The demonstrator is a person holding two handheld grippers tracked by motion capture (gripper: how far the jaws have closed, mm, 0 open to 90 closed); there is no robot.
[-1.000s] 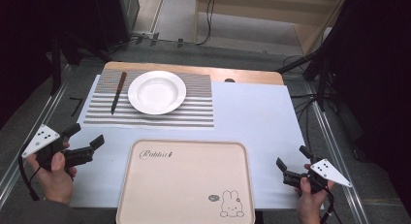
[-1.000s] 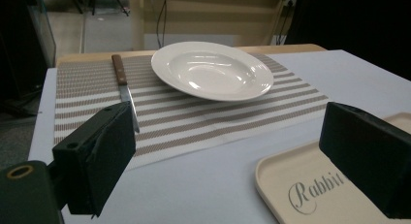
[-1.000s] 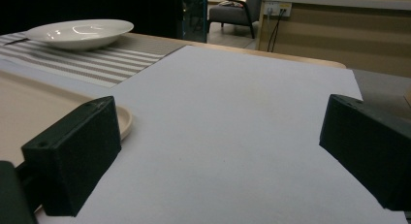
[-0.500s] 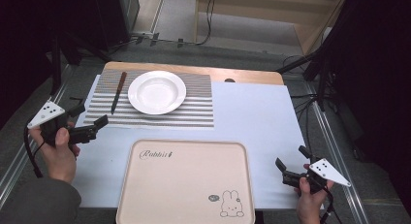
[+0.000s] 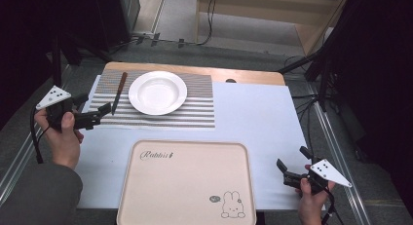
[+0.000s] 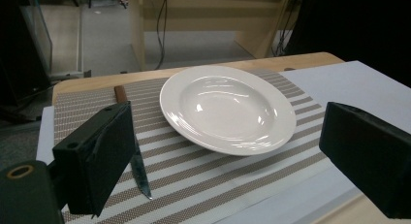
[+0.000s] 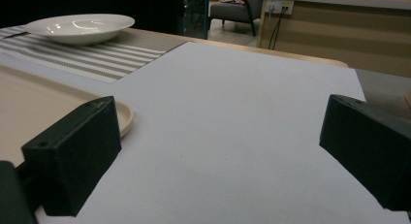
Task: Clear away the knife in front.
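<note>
A white deep plate (image 5: 157, 92) (image 6: 227, 107) (image 7: 80, 26) rests on a striped placemat (image 5: 195, 105) (image 6: 203, 170) at the far side of the table. A knife (image 5: 118, 91) with a brown handle lies on the mat left of the plate; its blade tip (image 6: 141, 178) shows beside my left jaw. My left gripper (image 5: 93, 108) (image 6: 228, 161) is open at the mat's left edge, its jaws close to the knife's blade end. My right gripper (image 5: 290, 163) (image 7: 218, 151) is open and empty above the white sheet near the table's right front corner.
A beige tray (image 5: 187, 186) (image 7: 34, 107) with a rabbit print lies at the front centre on a white sheet (image 5: 253, 118) (image 7: 242, 117). The wooden table edge (image 5: 243, 75) runs behind the mat. Cables and dark floor surround the table.
My left gripper has moved away from the front edge, forward and slightly right, up to the mat's left edge beside the knife. The right gripper has stayed in place.
</note>
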